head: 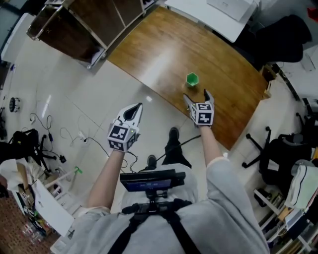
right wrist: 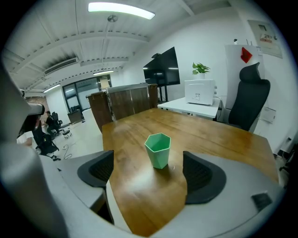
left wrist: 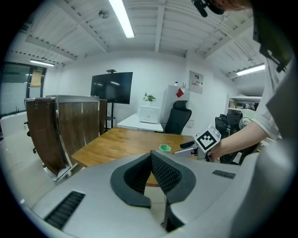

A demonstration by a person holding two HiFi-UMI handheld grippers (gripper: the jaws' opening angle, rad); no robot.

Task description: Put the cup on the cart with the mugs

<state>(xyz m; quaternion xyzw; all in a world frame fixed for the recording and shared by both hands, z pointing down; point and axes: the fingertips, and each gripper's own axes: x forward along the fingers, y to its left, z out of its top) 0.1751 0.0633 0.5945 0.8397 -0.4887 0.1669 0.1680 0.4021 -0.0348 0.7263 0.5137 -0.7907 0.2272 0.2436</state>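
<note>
A green six-sided cup [head: 192, 79] stands upright on the wooden table [head: 208, 54], near its front edge. My right gripper [head: 198, 95] hangs over the table's edge just short of the cup, jaws wide open. In the right gripper view the cup [right wrist: 158, 150] stands ahead of the open gripper [right wrist: 151, 174], a little beyond the fingertips, nothing touching it. My left gripper [head: 137, 108] is over the floor left of the table, its jaws together and empty. The left gripper view shows its shut gripper [left wrist: 151, 165], the cup [left wrist: 165, 148] and the right gripper [left wrist: 184, 145].
A dark wood-panelled cart [head: 74, 25] with a metal frame stands at the table's far left end. Cables [head: 49, 129] lie on the floor at left. Office chairs [head: 278, 149] and clutter stand at the right. A white desk [head: 218, 15] lies beyond the table.
</note>
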